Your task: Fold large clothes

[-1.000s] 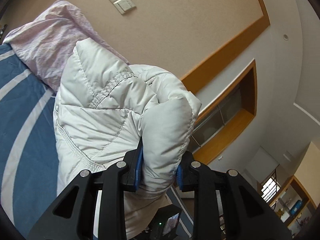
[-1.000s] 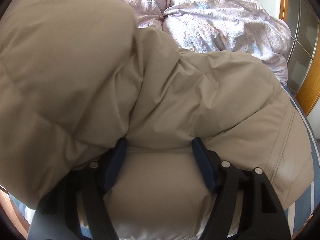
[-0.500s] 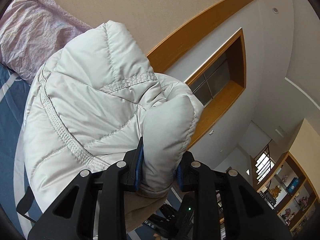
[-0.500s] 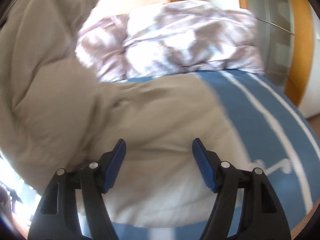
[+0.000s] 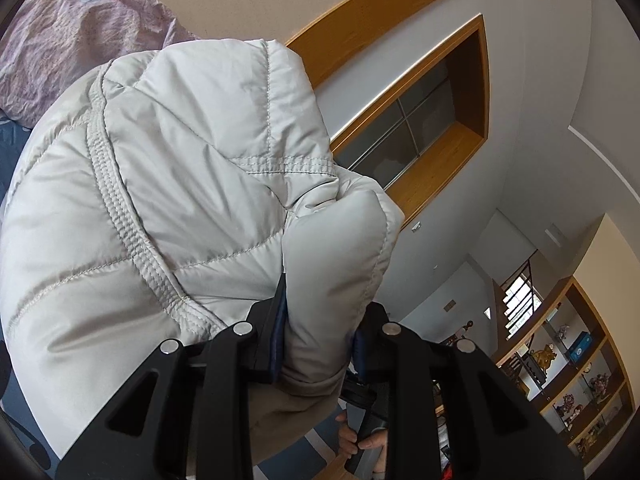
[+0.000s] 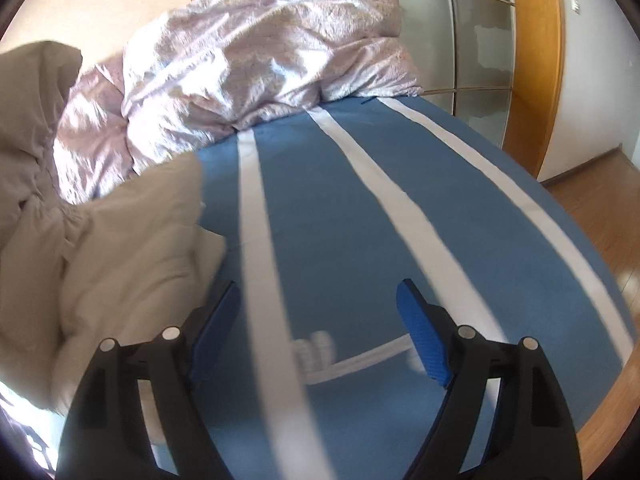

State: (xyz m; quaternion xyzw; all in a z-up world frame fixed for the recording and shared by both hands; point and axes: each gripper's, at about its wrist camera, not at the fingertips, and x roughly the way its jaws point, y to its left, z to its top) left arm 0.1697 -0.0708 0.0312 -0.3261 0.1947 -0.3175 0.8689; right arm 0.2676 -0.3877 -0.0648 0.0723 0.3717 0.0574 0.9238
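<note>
One Fold Held, One Pair of Tongs Free

A padded fold of the pale grey quilted down jacket (image 5: 168, 208) is clamped in the left gripper (image 5: 320, 336), the bulk bulging toward 10 o'clock. The right gripper (image 6: 316, 320) is opening, nothing between its jaws. From it, the jacket lies at 9 o'clock on the blue white-striped bedsheet (image 6: 340, 208); a leftward reach is judged necessary.

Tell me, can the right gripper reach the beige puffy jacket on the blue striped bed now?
Probably yes. The right gripper is opening, with nothing between its jaws, and the beige puffy jacket lies just beside its left finger on the blue striped bed; nothing stands between them.
</note>
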